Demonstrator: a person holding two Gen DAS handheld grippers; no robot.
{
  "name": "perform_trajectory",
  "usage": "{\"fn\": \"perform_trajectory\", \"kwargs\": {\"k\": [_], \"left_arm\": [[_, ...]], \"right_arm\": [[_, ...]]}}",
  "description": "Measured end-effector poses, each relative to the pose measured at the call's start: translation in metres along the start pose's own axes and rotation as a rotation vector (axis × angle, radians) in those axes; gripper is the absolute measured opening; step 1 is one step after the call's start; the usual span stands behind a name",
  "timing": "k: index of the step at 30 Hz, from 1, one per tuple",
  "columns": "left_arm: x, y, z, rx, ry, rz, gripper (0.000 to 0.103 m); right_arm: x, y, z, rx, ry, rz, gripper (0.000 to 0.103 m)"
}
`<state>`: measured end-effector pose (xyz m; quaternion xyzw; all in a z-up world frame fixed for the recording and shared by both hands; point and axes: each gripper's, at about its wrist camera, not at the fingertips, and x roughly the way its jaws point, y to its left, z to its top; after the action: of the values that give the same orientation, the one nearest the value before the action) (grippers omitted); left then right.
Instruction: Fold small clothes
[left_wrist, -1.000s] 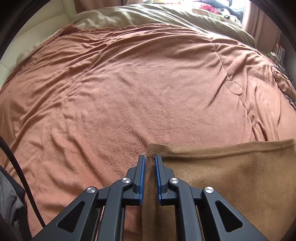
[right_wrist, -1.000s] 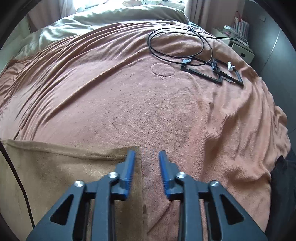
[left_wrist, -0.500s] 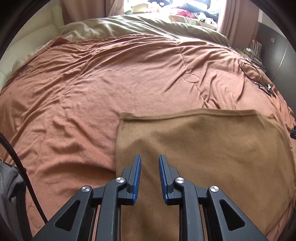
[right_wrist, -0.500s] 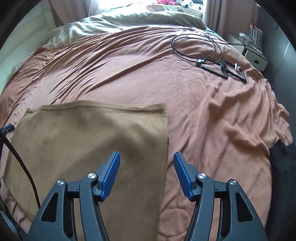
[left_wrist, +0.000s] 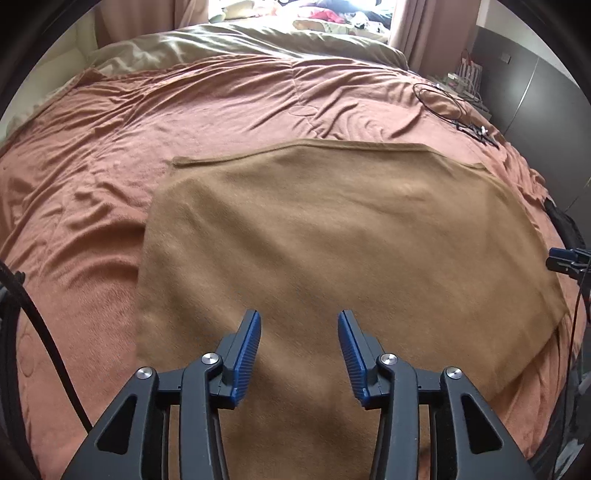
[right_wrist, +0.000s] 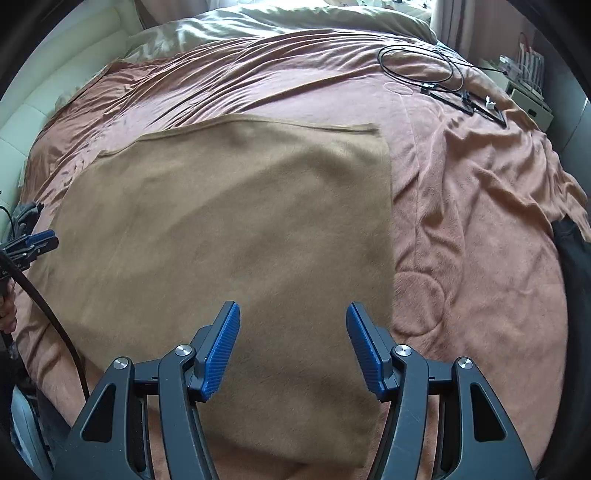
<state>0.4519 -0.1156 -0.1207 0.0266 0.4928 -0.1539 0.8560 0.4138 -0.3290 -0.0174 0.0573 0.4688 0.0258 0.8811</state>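
Note:
A tan brown cloth (left_wrist: 332, 236) lies flat on the rust-coloured bed cover (left_wrist: 110, 155), folded once so its far hemmed edge shows double. My left gripper (left_wrist: 299, 317) hovers over the cloth's near left part, its jaws opening, nothing between its blue pads. The right gripper (right_wrist: 293, 308) hangs open above the near right part of the same cloth (right_wrist: 229, 221), also holding nothing. Each gripper shows at the edge of the other's view: the right one (left_wrist: 569, 258), the left one (right_wrist: 29, 245).
A black cable loop and a black frame (right_wrist: 465, 99) lie on the cover at the far right. Olive bedding (left_wrist: 258, 40) is bunched at the head of the bed. A dark garment (right_wrist: 572, 251) sits at the right edge. A black cable (left_wrist: 40, 332) trails at the left.
Both grippers let go of the cloth's far corners and drew back toward me, so the whole cloth now shows. The jaws of both opened wider.

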Motion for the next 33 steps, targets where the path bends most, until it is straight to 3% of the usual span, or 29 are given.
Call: {"fn": "perform_trajectory", "kwargs": {"k": [10, 15, 19, 26, 33], "left_arm": [[0.000, -0.051, -0.034, -0.035, -0.008, -0.026, 0.047], [0.014, -0.059, -0.054, -0.051, 0.027, 0.017, 0.056], [0.010, -0.069, -0.068, -0.008, -0.002, 0.072, 0.060], [-0.008, -0.057, -0.074, -0.031, -0.005, 0.051, 0.061], [-0.033, -0.004, -0.074, -0.132, -0.054, 0.096, 0.061]], "right_arm": [[0.007, 0.059, -0.032, -0.037, -0.030, 0.016, 0.058], [0.020, 0.071, -0.047, -0.062, -0.012, -0.032, 0.058], [0.025, 0.070, -0.064, -0.046, 0.001, -0.041, 0.058], [-0.002, 0.064, -0.075, -0.034, -0.028, -0.031, 0.058], [-0.031, 0.016, -0.088, 0.098, -0.084, -0.046, 0.058]]}}
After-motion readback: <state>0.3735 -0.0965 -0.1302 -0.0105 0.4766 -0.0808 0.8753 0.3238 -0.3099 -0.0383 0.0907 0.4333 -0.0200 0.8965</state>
